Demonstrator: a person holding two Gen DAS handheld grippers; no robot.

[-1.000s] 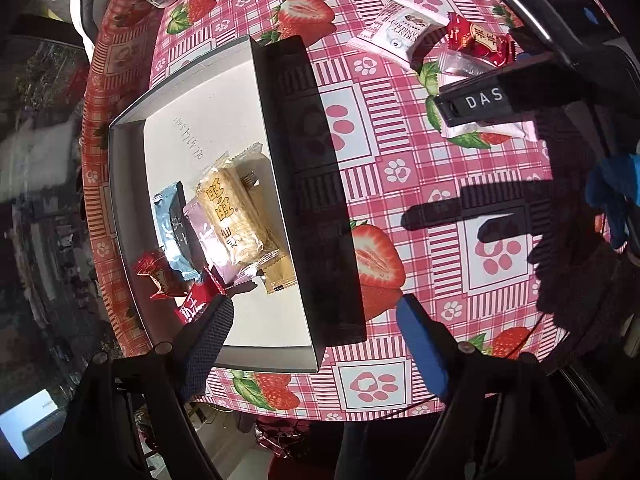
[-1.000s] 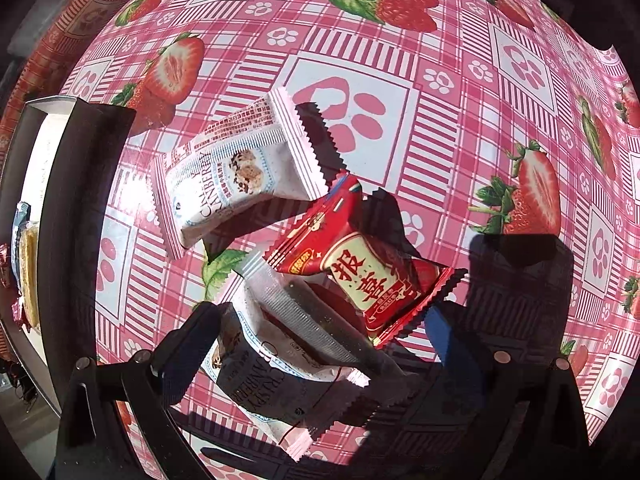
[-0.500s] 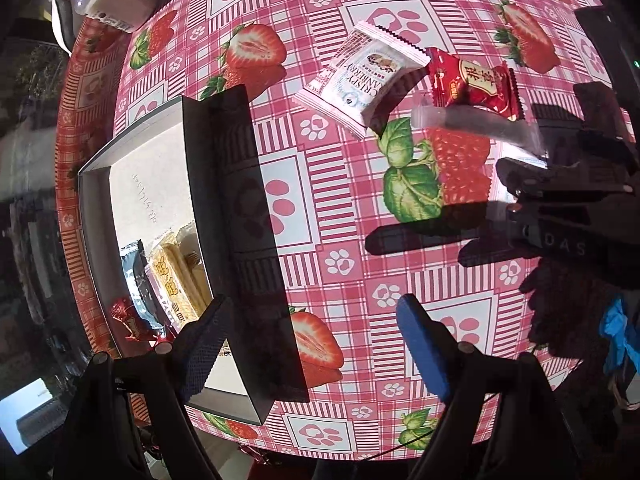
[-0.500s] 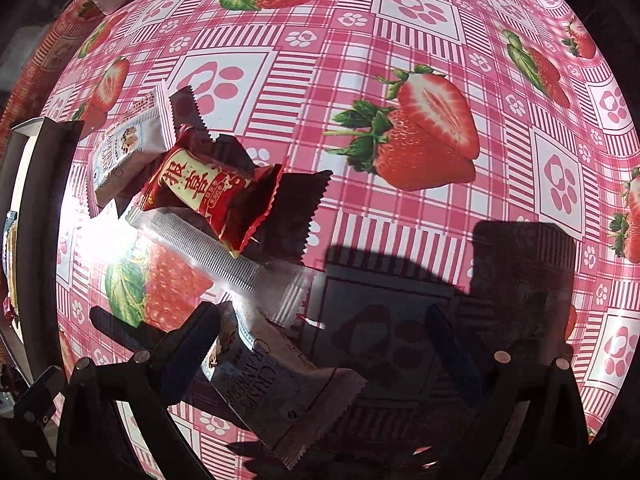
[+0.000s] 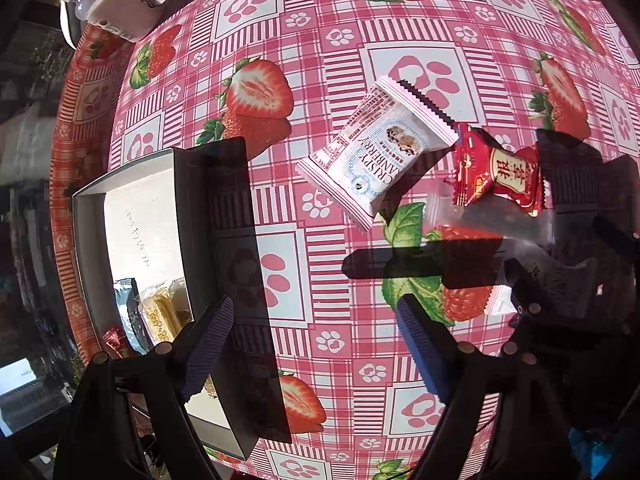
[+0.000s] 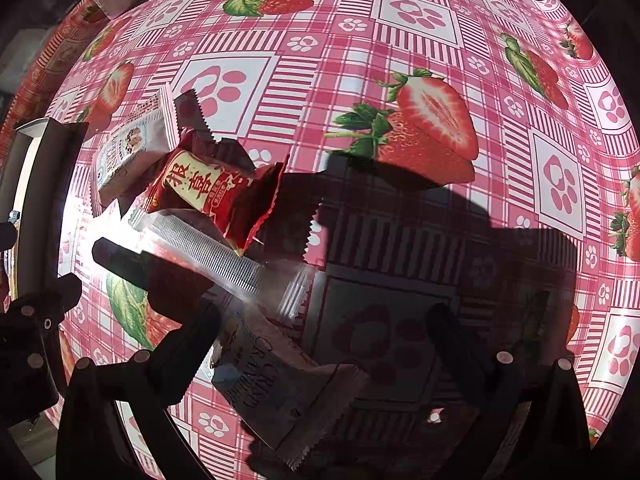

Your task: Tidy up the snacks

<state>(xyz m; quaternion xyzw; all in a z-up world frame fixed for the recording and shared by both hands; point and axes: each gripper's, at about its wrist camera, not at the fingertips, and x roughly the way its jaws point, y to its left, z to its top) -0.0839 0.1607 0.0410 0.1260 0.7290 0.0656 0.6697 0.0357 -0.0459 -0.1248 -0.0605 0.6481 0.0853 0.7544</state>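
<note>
A grey box [image 5: 132,216] at the left holds several snack packets [image 5: 156,316]. On the strawberry tablecloth lie a white Crispy Cranberry packet [image 5: 376,152], a red packet [image 5: 496,176] and a clear packet [image 5: 488,220]. My left gripper [image 5: 316,344] is open and empty, above the cloth right of the box. My right gripper [image 6: 324,344] is open; a second white Crispy Cranberry packet [image 6: 280,384] lies between its fingers. The red packet [image 6: 208,188], the clear packet [image 6: 208,248] and the first white packet [image 6: 132,148] lie just beyond it.
A white bottle-like object [image 5: 108,8] lies at the table's far left edge. The box's right wall [image 5: 216,240] stands up between the box and the loose snacks. The other gripper's dark body [image 5: 568,280] is at the right of the left wrist view.
My left gripper has moved right, away from the box, toward the loose snacks. My right gripper has drawn back, so the second white packet now lies between its fingers.
</note>
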